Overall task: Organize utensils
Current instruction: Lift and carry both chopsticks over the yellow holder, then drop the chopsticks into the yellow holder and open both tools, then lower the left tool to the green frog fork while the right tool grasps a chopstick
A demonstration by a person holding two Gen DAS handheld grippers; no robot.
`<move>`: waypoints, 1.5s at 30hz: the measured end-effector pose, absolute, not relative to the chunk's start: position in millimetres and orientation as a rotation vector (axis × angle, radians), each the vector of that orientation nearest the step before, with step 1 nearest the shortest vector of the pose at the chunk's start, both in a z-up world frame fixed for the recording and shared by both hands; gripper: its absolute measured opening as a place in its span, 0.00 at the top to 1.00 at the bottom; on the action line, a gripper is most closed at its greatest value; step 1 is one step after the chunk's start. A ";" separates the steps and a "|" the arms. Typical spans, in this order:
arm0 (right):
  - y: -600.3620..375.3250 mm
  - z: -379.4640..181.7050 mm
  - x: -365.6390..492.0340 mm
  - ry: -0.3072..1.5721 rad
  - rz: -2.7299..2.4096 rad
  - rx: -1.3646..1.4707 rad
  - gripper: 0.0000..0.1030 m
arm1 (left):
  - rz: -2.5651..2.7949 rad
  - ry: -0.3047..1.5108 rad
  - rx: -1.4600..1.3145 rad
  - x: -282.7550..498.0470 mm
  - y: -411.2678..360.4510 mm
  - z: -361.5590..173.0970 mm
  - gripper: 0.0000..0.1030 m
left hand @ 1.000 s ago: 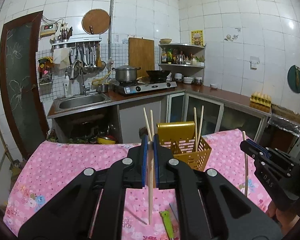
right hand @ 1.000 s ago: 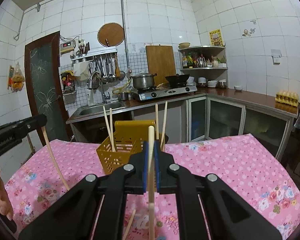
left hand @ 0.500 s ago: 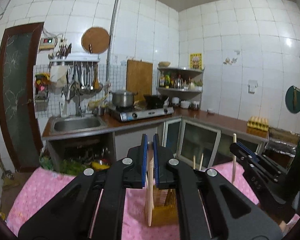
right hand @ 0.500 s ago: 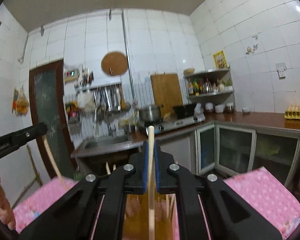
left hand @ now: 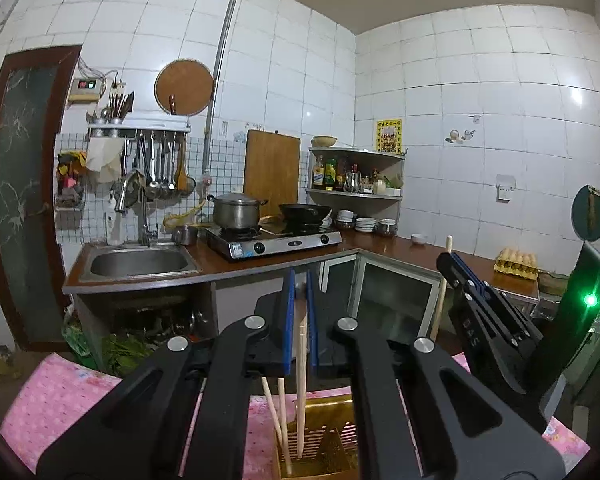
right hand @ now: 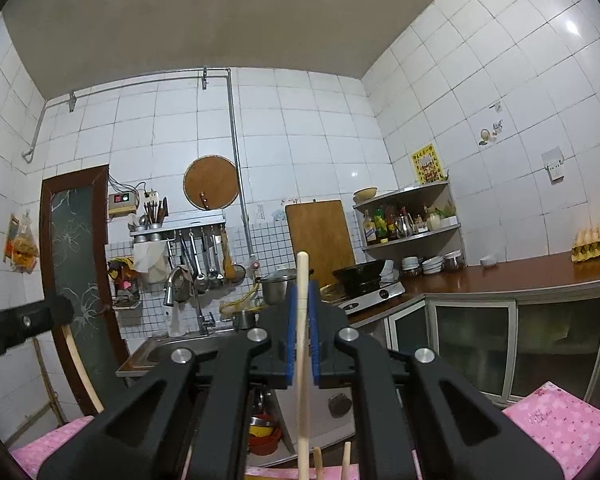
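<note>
My left gripper (left hand: 299, 288) is shut on a wooden chopstick (left hand: 300, 384) held upright, its lower end inside the yellow slotted utensil basket (left hand: 332, 440) on the pink cloth. Two more chopsticks (left hand: 278, 412) stand in that basket. My right gripper (right hand: 303, 292) is shut on another upright chopstick (right hand: 302, 360); it also shows at the right of the left wrist view (left hand: 484, 312). Chopstick tips (right hand: 332, 460) show at the bottom of the right wrist view. The left gripper appears at the left edge of the right wrist view (right hand: 24, 326).
A table with a pink flowered cloth (left hand: 60, 396) lies below. Behind it are a kitchen counter with a sink (left hand: 136, 262), a gas stove with a pot (left hand: 236, 212) and a wok, a corner shelf, and an egg tray (left hand: 516, 264).
Both grippers have risen and moved forward over the basket with their chopsticks. The basket has dropped to the bottom edge of both views; the left chopstick's lower end now stands inside it.
</note>
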State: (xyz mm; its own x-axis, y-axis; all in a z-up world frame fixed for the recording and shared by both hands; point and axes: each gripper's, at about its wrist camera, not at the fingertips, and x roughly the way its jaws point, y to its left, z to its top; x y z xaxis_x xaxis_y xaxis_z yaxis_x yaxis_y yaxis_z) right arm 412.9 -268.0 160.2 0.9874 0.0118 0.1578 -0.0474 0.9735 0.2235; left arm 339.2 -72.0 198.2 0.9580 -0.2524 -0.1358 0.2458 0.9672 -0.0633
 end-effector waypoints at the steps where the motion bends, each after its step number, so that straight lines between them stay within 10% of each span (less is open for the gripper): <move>1: -268.8 158.6 414.9 -0.148 0.032 0.233 0.94 | -0.253 0.148 -0.049 343.3 -72.7 191.3 0.96; 25: -259.5 56.0 377.5 0.128 0.068 0.085 0.94 | -0.191 0.357 0.002 368.2 -63.1 61.7 0.93; 27: -263.3 57.0 371.0 0.152 0.072 0.100 0.93 | -0.188 0.373 -0.009 365.4 -58.9 62.8 0.85; 29: -267.7 58.5 363.5 0.185 0.074 0.111 0.87 | -0.177 0.383 -0.035 357.0 -49.0 66.0 0.52; 31: -272.6 59.0 351.8 0.211 0.064 0.125 0.49 | -0.144 0.378 -0.049 347.3 -39.8 69.0 0.32; 32: -274.8 59.3 343.7 0.226 0.051 0.129 0.48 | -0.134 0.387 -0.050 343.7 -36.2 69.8 0.23; 45: -278.3 16.9 290.7 0.545 -0.039 0.150 0.46 | -0.105 0.724 -0.036 304.9 -1.7 20.7 0.05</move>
